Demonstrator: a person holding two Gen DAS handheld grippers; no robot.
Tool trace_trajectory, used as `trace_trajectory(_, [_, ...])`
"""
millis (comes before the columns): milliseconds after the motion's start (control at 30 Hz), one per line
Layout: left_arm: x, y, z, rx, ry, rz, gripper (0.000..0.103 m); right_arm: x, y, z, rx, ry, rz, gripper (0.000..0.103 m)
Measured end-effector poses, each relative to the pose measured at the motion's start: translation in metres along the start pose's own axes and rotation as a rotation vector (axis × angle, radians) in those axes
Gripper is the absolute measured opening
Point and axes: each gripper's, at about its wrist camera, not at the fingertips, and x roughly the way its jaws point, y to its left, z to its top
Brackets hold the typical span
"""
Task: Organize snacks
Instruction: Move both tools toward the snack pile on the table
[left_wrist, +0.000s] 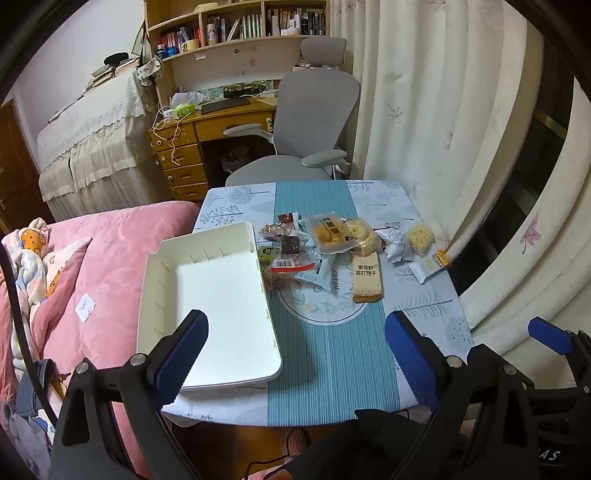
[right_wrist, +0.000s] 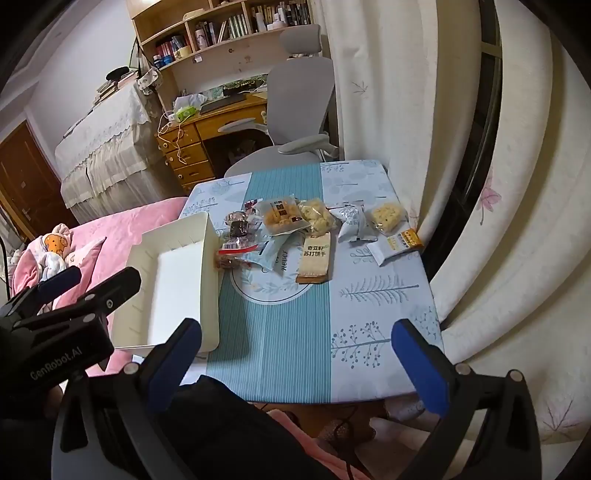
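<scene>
The table (left_wrist: 332, 354) is covered in a cloth of pale blue printed with grey-blue trees, crossed by a teal band of fine white stripes. The tray (left_wrist: 221, 295) is plain white. A cracker pack (left_wrist: 366, 275) is seen in cream and tan (dark lettering on top). The bedding (left_wrist: 110, 258) is pink. The curtain (left_wrist: 424, 92) is cream, scattered with faint pink-grey leaves. The gripper pads (right_wrist: 419, 363) are blue on black frames.

I see bare table (left_wrist: 332, 354) near me; the white tray (left_wrist: 218, 295) blocks the left, snack packets (left_wrist: 332, 236) crowd the far middle, curtain (left_wrist: 480, 184) hems the right.
</scene>
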Motion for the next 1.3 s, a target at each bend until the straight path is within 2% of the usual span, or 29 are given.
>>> trace_trajectory(567, [0.006, 0.004, -0.001, -0.009, 0.016, 0.010, 0.096, 0.009, 0.003, 0.003, -0.006, 0.011, -0.009, 0.103])
trace_trajectory(933, [0.009, 0.015, -0.001, -0.029, 0.050, -0.025, 0.096, 0.008, 0.006, 0.014, -0.020, 0.020, -0.053, 0.103])
trace_trajectory(1300, [0.012, 0.028, 0.008, -0.035, 0.014, -0.086, 0.096, 0.005, 0.009, 0.023, -0.013, 0.000, -0.125, 0.103])
